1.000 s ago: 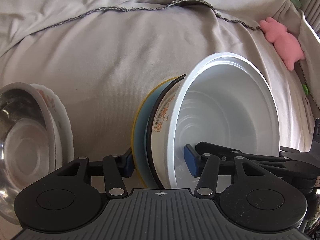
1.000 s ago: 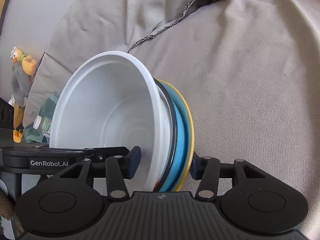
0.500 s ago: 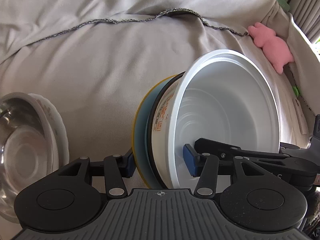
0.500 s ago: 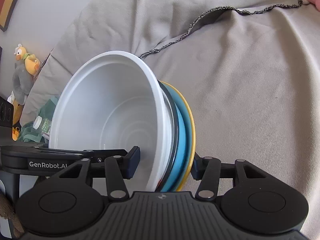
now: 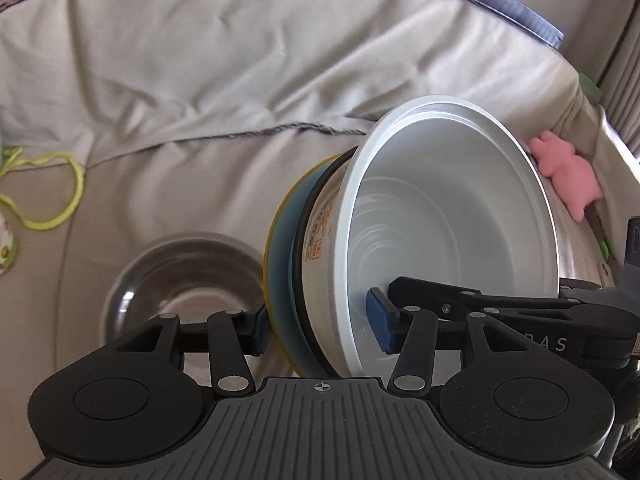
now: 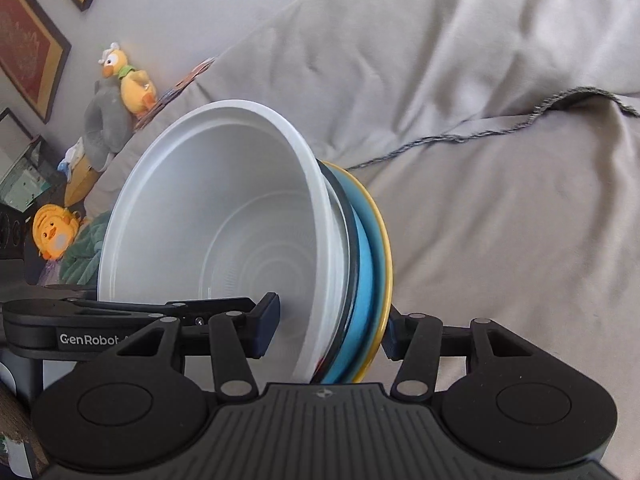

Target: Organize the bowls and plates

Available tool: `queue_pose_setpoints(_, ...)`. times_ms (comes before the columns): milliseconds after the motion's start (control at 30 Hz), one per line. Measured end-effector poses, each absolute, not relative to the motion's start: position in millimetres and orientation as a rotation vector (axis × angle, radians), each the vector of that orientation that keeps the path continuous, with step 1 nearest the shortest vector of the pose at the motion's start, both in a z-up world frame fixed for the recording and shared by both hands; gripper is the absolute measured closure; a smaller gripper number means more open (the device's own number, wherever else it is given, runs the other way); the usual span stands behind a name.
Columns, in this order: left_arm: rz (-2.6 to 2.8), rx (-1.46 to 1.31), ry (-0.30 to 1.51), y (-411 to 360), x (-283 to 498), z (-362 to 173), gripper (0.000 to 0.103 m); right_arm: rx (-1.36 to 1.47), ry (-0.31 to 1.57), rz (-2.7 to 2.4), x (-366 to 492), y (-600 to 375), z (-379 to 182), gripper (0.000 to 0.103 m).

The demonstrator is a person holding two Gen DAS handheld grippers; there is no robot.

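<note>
A nested stack hangs tilted on edge above the grey bed cover: a white bowl inside a printed bowl, backed by a blue plate and a yellow plate. My left gripper is shut on the stack's near rim, one pad inside the white bowl and one behind the yellow plate. From the opposite side, my right gripper is shut on the same stack in the same way. A steel bowl lies on the cover below, left of the stack.
A pink plush lies at the right edge of the cover, and a yellow cord at the left. Duck plush toys and framed pictures line the wall. A rumpled pillow rises behind the stack.
Both grippers have risen together with the stack held between them. The steel bowl has slid from the left edge toward the lower middle of the left wrist view, and the flowered plate has left it.
</note>
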State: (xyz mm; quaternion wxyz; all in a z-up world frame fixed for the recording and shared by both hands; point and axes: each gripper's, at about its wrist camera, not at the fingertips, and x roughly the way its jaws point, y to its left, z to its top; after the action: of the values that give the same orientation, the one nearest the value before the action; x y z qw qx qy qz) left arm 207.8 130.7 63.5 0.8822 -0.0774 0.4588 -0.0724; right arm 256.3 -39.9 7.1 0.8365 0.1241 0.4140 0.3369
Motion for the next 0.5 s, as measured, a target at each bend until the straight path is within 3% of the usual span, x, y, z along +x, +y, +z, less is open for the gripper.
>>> queue_pose_setpoints(300, -0.024, -0.290, 1.002, 230.0, 191.1, 29.5, 0.049, 0.164, 1.050, 0.794, 264.1, 57.5, -28.2, 0.052)
queue_pose_setpoints(500, -0.044, -0.322, 0.999, 252.9, 189.0, 1.1, 0.051, 0.135, 1.116, 0.752, 270.0, 71.8, -37.2, 0.050)
